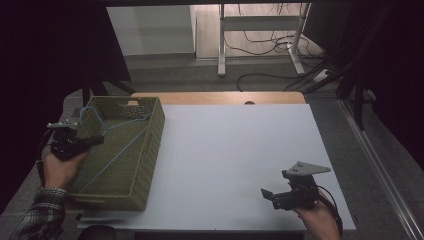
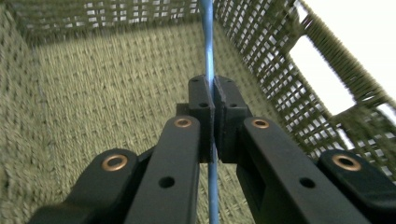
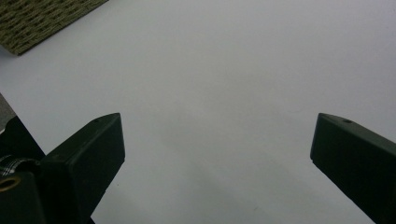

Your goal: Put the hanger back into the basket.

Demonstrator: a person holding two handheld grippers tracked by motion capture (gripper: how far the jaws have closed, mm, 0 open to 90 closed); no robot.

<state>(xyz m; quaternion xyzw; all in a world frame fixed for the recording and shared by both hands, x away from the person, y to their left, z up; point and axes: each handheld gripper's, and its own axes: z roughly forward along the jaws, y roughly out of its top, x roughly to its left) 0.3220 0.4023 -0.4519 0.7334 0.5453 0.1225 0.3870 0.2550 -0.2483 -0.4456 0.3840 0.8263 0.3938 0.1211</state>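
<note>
My left gripper [image 2: 214, 100] is clamped on a thin blue hanger [image 1: 117, 142], which lies in the green basket [image 1: 150, 165], running ahead of and below the jaws. I'd say the wire could slip or snag on the weave if I lift crooked. My right gripper [image 3: 217, 144] is off to the right, jaws wide apart, nothing between them, just white table [image 1: 225, 150] ahead.
</note>
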